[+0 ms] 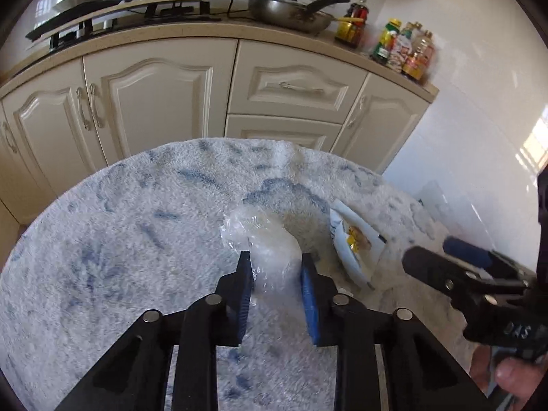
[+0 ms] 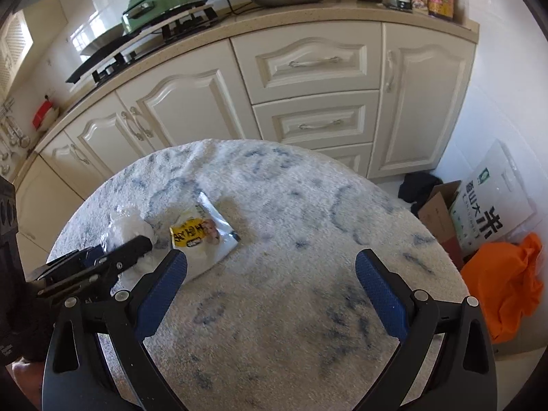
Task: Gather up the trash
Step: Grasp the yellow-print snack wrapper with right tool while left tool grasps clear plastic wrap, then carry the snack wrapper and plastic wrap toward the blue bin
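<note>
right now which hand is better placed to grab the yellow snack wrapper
Right. The right gripper is open and empty, with the snack wrapper just ahead of it. The left gripper is already closed on the crumpled clear plastic.

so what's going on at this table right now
A person is clearing trash off a round table covered in a fluffy blue-and-white cloth, with a two-finger gripper in each hand. The left gripper is closed around a crumpled clear plastic wrapper, which sits on the cloth. The right gripper is wide open and empty, hovering near a white-and-yellow snack packet that lies flat beside the wrapper, untouched.
</note>
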The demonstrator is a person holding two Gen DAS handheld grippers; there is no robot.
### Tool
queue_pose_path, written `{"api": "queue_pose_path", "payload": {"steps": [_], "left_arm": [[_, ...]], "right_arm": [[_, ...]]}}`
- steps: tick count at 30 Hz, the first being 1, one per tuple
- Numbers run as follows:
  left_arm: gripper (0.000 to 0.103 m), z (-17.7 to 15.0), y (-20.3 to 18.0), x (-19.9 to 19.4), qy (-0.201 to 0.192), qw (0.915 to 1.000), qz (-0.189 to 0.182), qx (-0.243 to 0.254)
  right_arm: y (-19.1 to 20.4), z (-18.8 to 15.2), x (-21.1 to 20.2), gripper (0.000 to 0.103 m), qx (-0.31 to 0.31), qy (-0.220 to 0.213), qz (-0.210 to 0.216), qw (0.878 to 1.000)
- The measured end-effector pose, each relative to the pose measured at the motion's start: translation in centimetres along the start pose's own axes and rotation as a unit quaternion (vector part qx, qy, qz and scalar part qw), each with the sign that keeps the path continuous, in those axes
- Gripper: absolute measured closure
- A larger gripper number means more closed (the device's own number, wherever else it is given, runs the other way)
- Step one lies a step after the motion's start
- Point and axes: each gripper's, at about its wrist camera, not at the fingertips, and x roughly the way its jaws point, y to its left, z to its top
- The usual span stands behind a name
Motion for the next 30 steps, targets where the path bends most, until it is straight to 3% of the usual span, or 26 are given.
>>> {"api": "queue_pose_path", "payload": {"steps": [6,9,11,15,17,24,30], "left_arm": [[0.082,-0.1,2.1,-1.2,-0.009,0.9996,0.025,0.012],[0.082,0.1,2.7,-1.6,-0.011,0.9995,0.029,0.006],[0.082,0.2,2.8,-1.8,-0.012,0.9995,0.029,0.002],[0.082,-0.4,2.0,-2.4,-0.017,0.9996,0.024,0.000],[0.082,-1.5,1.5,-3.7,-0.019,0.9996,0.022,0.002],[0.082,-4.1,0.4,-7.6,-0.032,0.9994,0.011,0.010],[0.082,-6.7,-2.1,-12.1,-0.049,0.9985,-0.002,0.025]], "right_arm": [[3.0,0.7,2.7,0.013,-0.038,0.014,0.011,0.999],[4.5,0.8,3.6,0.021,-0.067,0.007,-0.009,0.998],[5.1,0.8,3.8,0.041,-0.081,0.004,-0.019,0.996],[6.2,-0.2,3.5,0.062,-0.130,-0.009,-0.029,0.991],[6.3,-0.6,3.3,0.084,-0.132,-0.009,-0.019,0.991],[4.2,-2.6,0.3,0.085,-0.077,0.004,0.024,0.997],[2.5,-4.5,-5.0,0.085,-0.050,-0.017,0.036,0.998]]}}
